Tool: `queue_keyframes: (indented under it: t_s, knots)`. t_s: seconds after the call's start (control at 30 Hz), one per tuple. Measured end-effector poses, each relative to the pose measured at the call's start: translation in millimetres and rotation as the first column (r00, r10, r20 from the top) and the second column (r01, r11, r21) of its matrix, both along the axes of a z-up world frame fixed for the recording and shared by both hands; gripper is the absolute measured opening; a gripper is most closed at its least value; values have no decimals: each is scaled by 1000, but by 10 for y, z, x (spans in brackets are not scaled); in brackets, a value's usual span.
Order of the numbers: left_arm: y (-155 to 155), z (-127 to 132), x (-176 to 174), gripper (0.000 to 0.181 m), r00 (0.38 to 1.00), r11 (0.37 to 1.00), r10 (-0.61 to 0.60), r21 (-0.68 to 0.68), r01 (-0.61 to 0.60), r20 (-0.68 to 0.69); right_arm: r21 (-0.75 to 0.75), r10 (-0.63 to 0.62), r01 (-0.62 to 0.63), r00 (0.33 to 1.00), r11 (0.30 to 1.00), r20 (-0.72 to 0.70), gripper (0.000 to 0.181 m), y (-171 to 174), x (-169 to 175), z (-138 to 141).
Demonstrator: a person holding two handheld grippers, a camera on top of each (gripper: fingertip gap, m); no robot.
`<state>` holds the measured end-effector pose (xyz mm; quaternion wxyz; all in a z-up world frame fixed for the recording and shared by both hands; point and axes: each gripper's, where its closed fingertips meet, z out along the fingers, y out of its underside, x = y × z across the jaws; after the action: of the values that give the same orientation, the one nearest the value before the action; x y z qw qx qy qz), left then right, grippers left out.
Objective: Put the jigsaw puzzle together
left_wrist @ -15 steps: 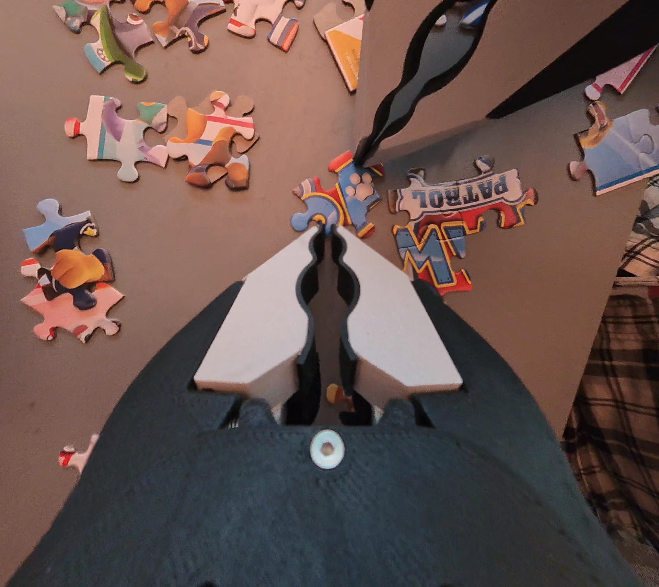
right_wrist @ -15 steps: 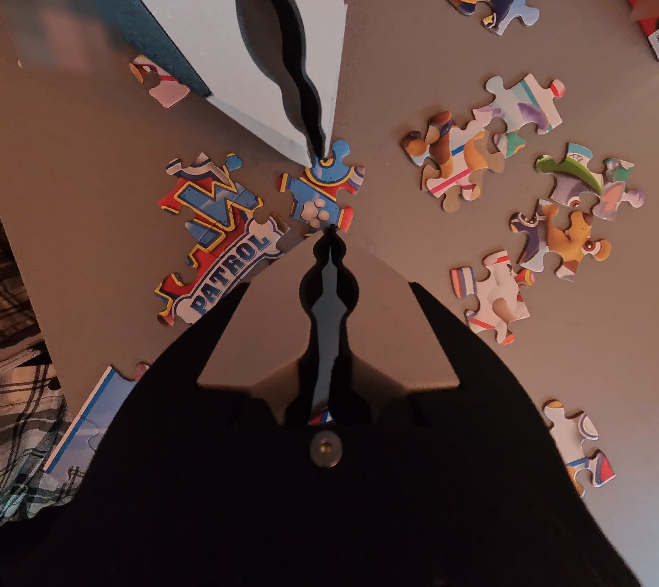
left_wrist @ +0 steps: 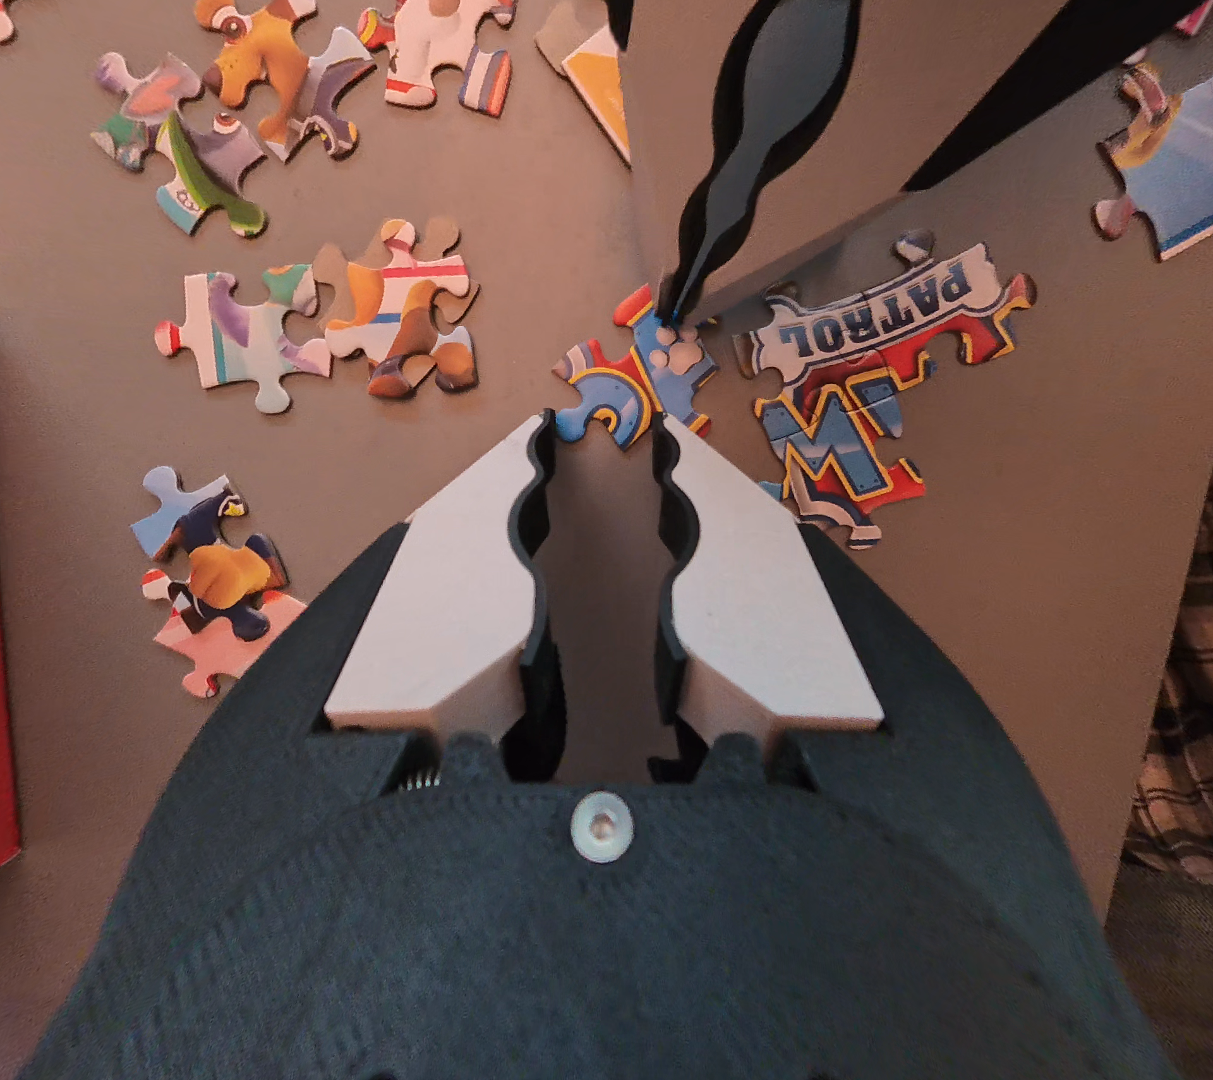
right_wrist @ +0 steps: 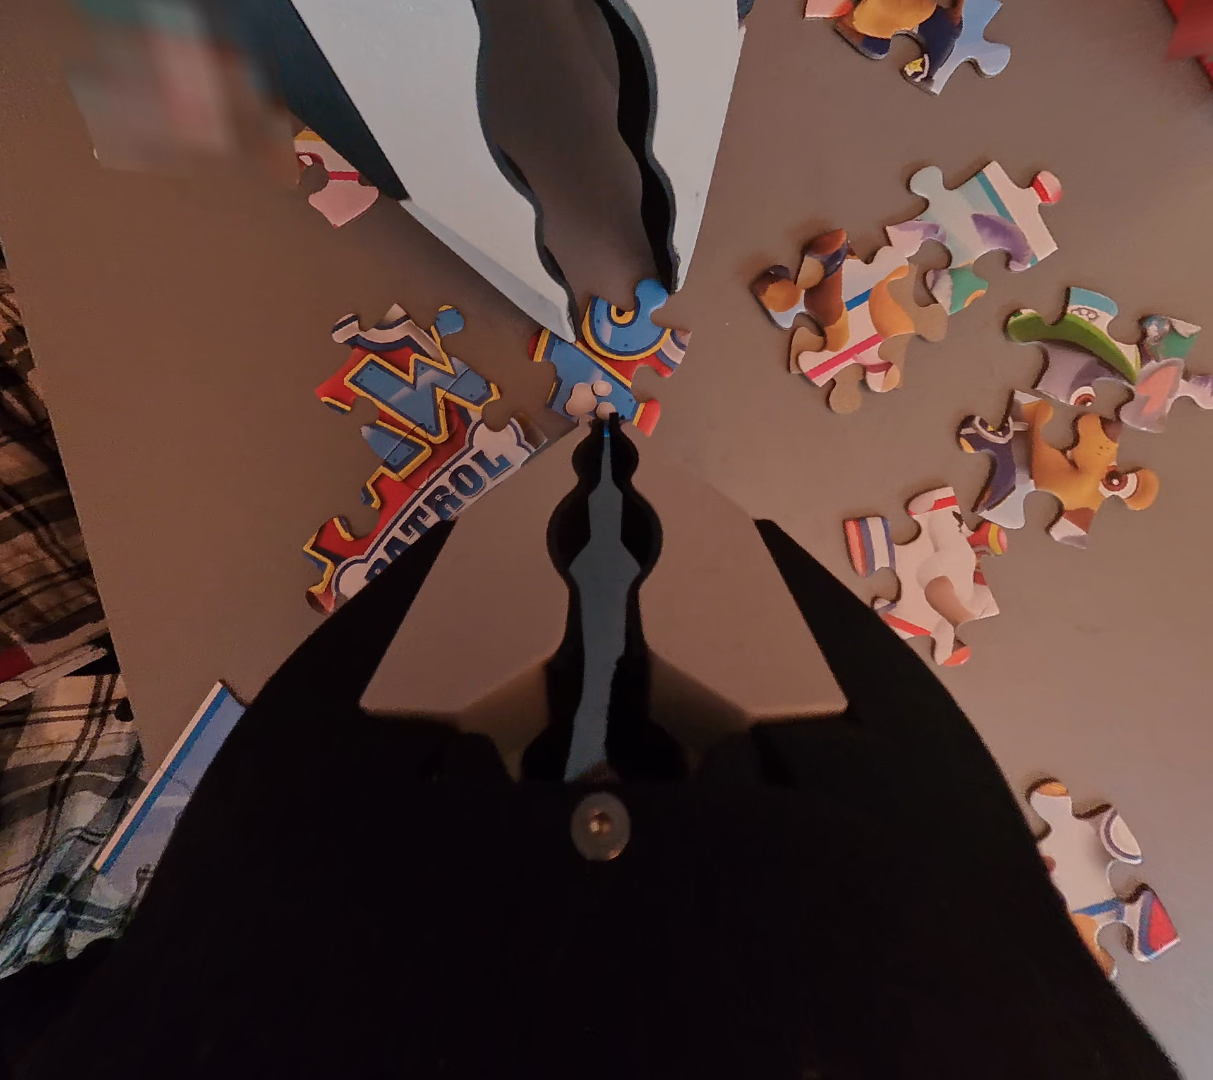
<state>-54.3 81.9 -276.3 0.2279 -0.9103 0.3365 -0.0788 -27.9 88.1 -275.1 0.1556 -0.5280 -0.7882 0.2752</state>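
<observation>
Several small clusters of colourful cardboard jigsaw pieces [left_wrist: 394,313] were joined but lay apart on the brown table [left_wrist: 558,208], while the blue-and-red paw-print piece [left_wrist: 640,379], beside the lettered cluster [left_wrist: 873,385], was pinched by the closed right gripper [right_wrist: 607,421] and straddled by the parted, empty left gripper [left_wrist: 604,431].

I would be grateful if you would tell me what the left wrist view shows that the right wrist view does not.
Only the left wrist view shows the orange-cornered piece partly behind the right gripper.

Only the right wrist view shows the lone piece at lower right.

Both show the paw-print piece, the open left gripper, the shut right gripper's tip touching that piece, and the lettered cluster lying apart beside it.
</observation>
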Motion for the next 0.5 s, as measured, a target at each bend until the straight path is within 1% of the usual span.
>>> queue_keyframes:
  t_s: [0.17,0.33,0.4,0.5]
  knots:
    - [-7,-4,0,27,1000,1000,-5,-2,5,-23,-1,3,-3,1000,1000,-11,0,0,-27,0]
    - [-12,0,1,25,998,999,35,25,-33,-45,14,-14,14,1000,1000,-25,0,33,-50,1]
    - [-15,11,22,0,998,998,31,51,-29,-53,13,-24,24,999,1000,-29,4,50,-53,3]
    - [-11,1,29,0,996,996,35,82,-29,-79,0,-38,38,999,999,-25,10,73,-57,3]
